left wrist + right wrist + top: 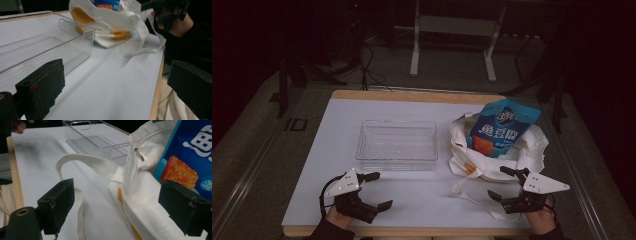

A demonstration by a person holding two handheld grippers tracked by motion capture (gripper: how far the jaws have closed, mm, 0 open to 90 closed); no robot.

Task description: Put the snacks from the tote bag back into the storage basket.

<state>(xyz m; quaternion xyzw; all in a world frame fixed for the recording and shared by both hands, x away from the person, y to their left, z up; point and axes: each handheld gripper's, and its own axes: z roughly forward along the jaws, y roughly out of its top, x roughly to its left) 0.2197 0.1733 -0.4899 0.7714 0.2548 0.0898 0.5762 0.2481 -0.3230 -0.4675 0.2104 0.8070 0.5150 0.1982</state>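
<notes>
**White tabletop, two grippers, one tote**

White table (422,200) lay in a dim room. Near edge: left gripper (374,191) and right gripper (502,184), jaws spread, gripping nothing. Beyond the right: white tote bag (462,150) holding a blue snack pouch (502,127). Centre: clear plastic tray (397,145).

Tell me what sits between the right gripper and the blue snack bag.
The white tote bag: the blue snack bag stands inside it, so its cloth and strap lie before the open right gripper.
</notes>
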